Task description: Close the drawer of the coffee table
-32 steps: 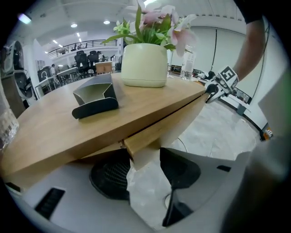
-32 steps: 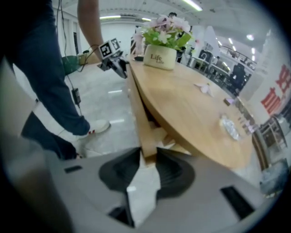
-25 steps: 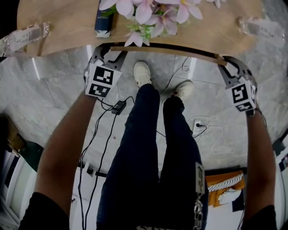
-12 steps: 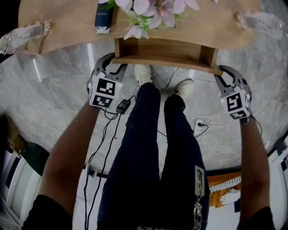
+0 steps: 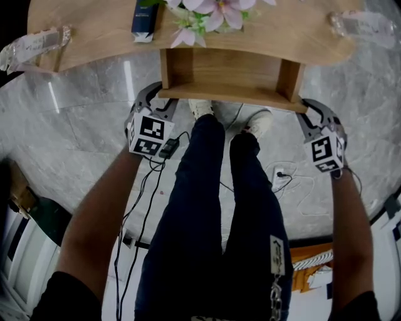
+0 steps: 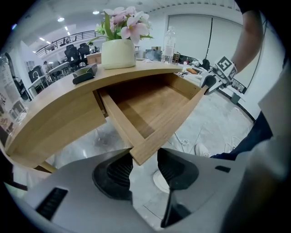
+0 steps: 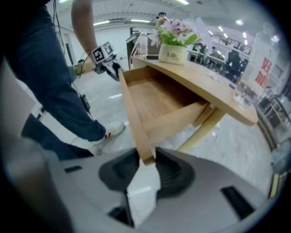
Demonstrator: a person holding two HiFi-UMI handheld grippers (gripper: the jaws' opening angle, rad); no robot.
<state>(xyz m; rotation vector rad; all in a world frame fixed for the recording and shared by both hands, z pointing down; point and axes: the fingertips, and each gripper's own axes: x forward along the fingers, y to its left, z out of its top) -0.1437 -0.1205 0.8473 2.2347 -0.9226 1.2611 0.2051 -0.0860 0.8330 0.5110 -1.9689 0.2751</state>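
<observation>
Clamping the left tool (image 6: 144, 161) onto one end of the drawer (image 5: 229, 72) front, jaws fairly wide, wooden corner pressed between the pads. Pinching the other end of that front board with the right tool (image 7: 146, 164), jaws narrower. Hanging well out from under the wooden counter (image 5: 100, 31), open and bare inside, above the person's white shoes (image 5: 200, 108). Standing on the counter: pink flowers (image 5: 213, 9).
</observation>
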